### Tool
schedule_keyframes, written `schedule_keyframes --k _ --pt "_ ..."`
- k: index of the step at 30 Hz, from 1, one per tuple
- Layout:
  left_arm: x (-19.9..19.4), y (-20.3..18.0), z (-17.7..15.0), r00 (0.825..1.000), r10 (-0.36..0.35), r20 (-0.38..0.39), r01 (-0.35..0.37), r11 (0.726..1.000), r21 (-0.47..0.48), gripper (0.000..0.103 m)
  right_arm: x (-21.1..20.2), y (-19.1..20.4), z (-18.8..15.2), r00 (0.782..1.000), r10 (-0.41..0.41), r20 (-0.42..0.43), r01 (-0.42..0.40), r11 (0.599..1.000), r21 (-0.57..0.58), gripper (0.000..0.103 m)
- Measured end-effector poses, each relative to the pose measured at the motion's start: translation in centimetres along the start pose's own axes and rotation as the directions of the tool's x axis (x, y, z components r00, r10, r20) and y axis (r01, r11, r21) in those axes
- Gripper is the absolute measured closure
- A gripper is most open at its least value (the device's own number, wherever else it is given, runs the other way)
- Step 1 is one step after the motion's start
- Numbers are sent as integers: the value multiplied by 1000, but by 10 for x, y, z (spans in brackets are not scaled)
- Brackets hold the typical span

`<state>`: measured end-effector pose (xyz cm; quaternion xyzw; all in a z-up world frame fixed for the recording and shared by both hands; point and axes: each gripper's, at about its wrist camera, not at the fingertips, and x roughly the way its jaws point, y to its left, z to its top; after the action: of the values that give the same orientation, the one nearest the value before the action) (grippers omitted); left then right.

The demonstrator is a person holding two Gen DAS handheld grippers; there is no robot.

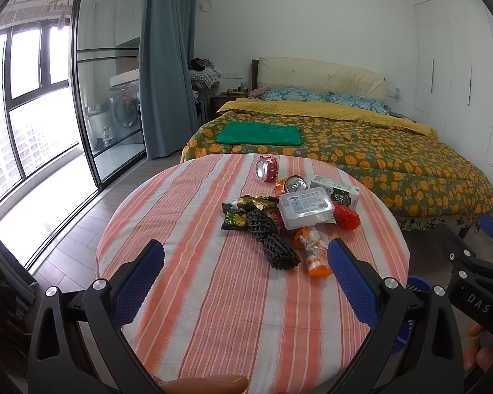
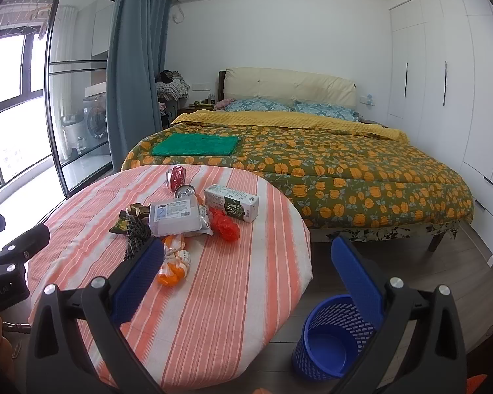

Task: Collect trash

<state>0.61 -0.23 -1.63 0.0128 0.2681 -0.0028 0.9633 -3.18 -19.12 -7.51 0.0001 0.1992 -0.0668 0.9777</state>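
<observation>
Trash [image 1: 289,210] lies heaped on the striped round table [image 1: 213,295], both the left gripper [image 1: 246,262] and right gripper [image 2: 246,262] gaping apart, empty.

Trash heaped on a striped round table, blue basket on the floor beside it

The right gripper [image 2: 246,261] hangs wide open above the near edge of the table [image 2: 213,312] — its left finger over an orange wrapper [image 2: 174,271], its right finger in front of the blue mesh basket [image 2: 332,338], which stands upright on the wooden floor just right of the table. In the pile: a white plastic tub [image 2: 175,217], a milk carton [image 2: 231,202] lying on its side, a red plastic bag [image 2: 226,225], a black foam net [image 2: 135,233], a silver can [image 2: 184,191] and a red can [image 2: 176,177] farther back. The left gripper [image 2: 6,259] shows at the left edge — its jaws cannot be made out. Behind stands a bed [image 2: 345,170] with a folded green cloth [image 2: 195,146].
</observation>
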Motion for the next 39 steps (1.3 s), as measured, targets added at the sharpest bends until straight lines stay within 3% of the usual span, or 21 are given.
schedule_keyframes --k 14,19,21,27,33,36,39 --pt "25 7 -8 997 -29 -74 27 999 -35 5 3 -7 -4 1000 -12 -13 12 1000 12 4" --pt "61 7 -23 980 -54 -191 49 998 -29 5 11 -9 -12 999 -11 -41 12 1000 12 5" --pt "80 7 -29 964 -88 -249 76 995 -56 5 15 -8 -16 998 -9 -56 10 1000 6 5" --pt "126 6 -22 943 -160 -291 132 985 -114 5 29 -8 -28 995 -3 -95 3 1000 0 5" --pt "187 -13 -11 930 -157 -332 135 987 -88 5 39 -10 -36 992 -9 -124 10 1000 5 5" --pt "209 -17 -13 908 -179 -379 157 984 -87 19 43 -12 -41 990 -14 -138 14 1000 2 5" --pt "217 -14 -16 885 -235 -401 206 972 -114 51 48 -12 -47 988 -16 -154 15 1000 -4 5"
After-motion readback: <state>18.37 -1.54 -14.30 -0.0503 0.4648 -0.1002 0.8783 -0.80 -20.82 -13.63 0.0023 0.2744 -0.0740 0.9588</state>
